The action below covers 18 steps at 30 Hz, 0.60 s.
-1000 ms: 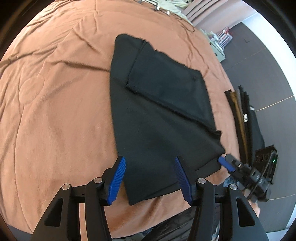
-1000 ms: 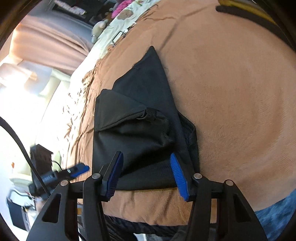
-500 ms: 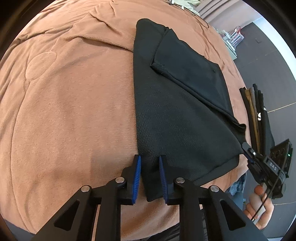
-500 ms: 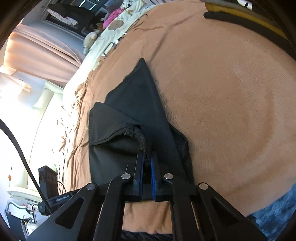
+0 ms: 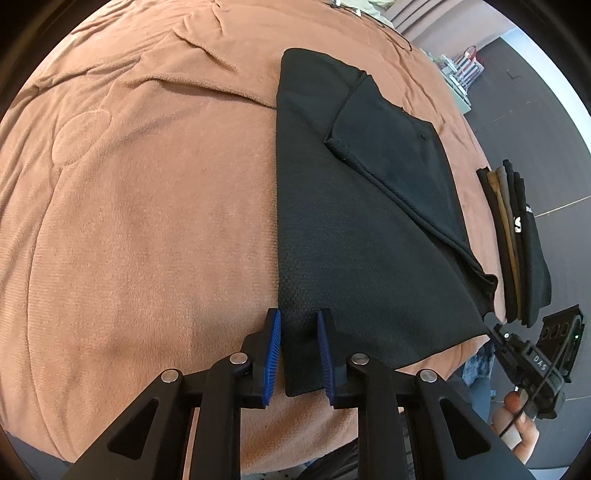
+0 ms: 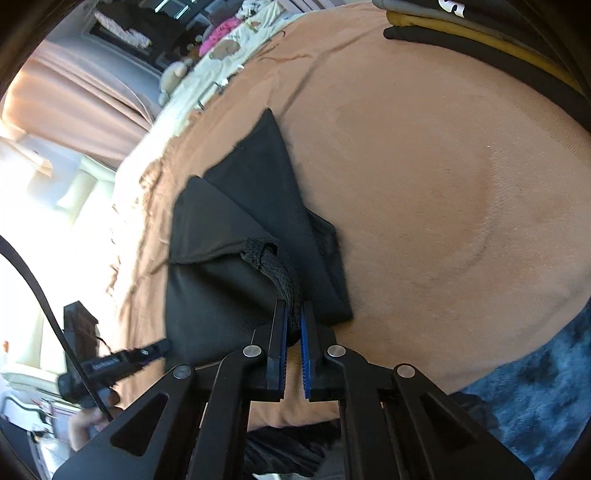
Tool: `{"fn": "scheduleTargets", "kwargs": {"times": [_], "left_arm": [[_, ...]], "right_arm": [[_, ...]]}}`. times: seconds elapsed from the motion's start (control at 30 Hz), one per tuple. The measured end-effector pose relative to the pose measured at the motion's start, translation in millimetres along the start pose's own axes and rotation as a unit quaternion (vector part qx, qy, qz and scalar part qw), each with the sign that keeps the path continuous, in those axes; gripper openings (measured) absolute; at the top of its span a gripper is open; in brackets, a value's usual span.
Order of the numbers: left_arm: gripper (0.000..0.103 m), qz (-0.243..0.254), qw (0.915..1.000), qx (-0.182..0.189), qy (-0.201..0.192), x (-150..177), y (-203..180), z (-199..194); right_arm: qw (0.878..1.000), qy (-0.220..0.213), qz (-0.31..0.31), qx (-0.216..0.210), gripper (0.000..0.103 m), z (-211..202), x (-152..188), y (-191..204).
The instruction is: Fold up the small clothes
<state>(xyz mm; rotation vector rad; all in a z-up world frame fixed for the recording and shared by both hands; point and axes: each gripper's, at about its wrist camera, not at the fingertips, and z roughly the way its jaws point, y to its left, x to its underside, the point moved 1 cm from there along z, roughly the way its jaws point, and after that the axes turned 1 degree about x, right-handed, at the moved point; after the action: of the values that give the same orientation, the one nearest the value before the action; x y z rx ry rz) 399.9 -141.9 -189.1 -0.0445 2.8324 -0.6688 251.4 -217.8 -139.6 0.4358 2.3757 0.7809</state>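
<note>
A black garment (image 5: pixel 354 229) lies partly folded on a brown blanket (image 5: pixel 147 221), one flap folded over its far right side. My left gripper (image 5: pixel 299 321) straddles the garment's near left corner, its blue pads a narrow gap apart with cloth between them. In the right wrist view the same garment (image 6: pixel 236 236) lies bunched. My right gripper (image 6: pixel 293 314) is shut on its near right corner, with the thick hem pinched between the pads. The right gripper also shows at the right edge of the left wrist view (image 5: pixel 524 354).
A stack of folded clothes (image 5: pixel 517 236) lies at the blanket's right edge; it also shows at the top of the right wrist view (image 6: pixel 480 33). A dark blue fuzzy fabric (image 6: pixel 535 369) lies at the near right. Pillows and bedding (image 6: pixel 221 48) lie at the far side.
Both grippers came down onto the garment's near corners and closed from wide open. The right one pinched the hem and drew it up; the left narrowed around its corner.
</note>
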Motion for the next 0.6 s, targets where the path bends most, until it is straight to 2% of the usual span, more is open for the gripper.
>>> {"fn": "scheduleTargets", "kwargs": {"times": [0.1,0.2,0.23,0.27,0.3,0.33,0.47,0.6], "left_arm": [[0.021,-0.001,1.0,0.002,-0.001,-2,-1,0],[0.021,0.0,0.9999,0.002,-0.012,-7,-1,-7],[0.022,0.0,0.9999,0.004,-0.014,-10,-1,-8],[0.022,0.0,0.9998,0.009,-0.017,-13,-2,-10],[0.022,-0.001,0.9998,0.011,-0.019,-16,-4,-11],[0.022,0.0,0.9997,0.012,-0.021,-19,-5,-11],[0.022,0.004,0.9998,0.006,-0.018,-27,-5,-7],[0.022,-0.001,0.9999,0.004,-0.014,-37,-4,0]], "right_arm": [[1.0,-0.007,-0.023,0.019,0.005,-7,-3,11],[0.999,-0.019,-0.036,0.034,0.015,-16,-10,22],[0.998,-0.024,-0.045,0.031,0.03,-19,-13,27],[0.998,-0.028,-0.055,0.031,0.058,-21,-15,33],[0.997,-0.033,-0.065,0.033,0.068,-23,-17,37],[0.996,-0.042,-0.076,0.037,0.072,-26,-19,42],[0.99,-0.034,-0.128,0.038,0.072,-22,-22,62],[0.982,-0.01,-0.178,0.069,0.072,-1,-24,82]]}}
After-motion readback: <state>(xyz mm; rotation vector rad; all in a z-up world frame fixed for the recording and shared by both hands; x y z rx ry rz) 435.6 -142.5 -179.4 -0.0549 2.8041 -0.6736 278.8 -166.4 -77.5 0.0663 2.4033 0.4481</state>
